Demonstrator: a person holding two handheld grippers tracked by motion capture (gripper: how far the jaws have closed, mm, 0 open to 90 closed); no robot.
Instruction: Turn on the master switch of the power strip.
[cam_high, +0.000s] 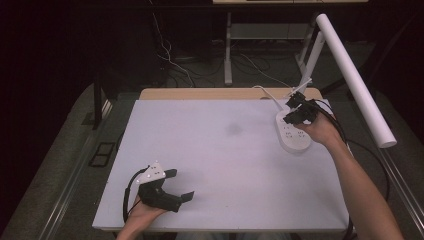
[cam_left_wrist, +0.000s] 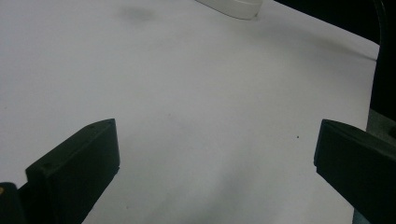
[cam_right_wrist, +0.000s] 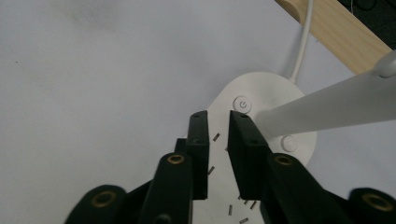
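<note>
A white lamp base with socket slots (cam_high: 292, 132) lies at the table's far right, and its long white tube arm (cam_high: 355, 80) slants up over the edge. My right gripper (cam_high: 296, 111) hovers over that base. In the right gripper view its jaws (cam_right_wrist: 218, 114) stand close together with a narrow gap and nothing between them, their tips just short of the round power button (cam_right_wrist: 242, 103). A second round button (cam_right_wrist: 288, 142) sits beside the lamp's white post (cam_right_wrist: 327, 105). My left gripper (cam_high: 181, 185) rests near the front left, open and empty (cam_left_wrist: 215, 149).
A white mat (cam_high: 225, 160) covers the wooden table (cam_high: 220, 93). A white cable (cam_right_wrist: 303, 42) runs from the base over the far wooden edge (cam_right_wrist: 336, 32). Black cables trail from both grippers. A faint grey smudge (cam_high: 233, 129) marks the mat's middle.
</note>
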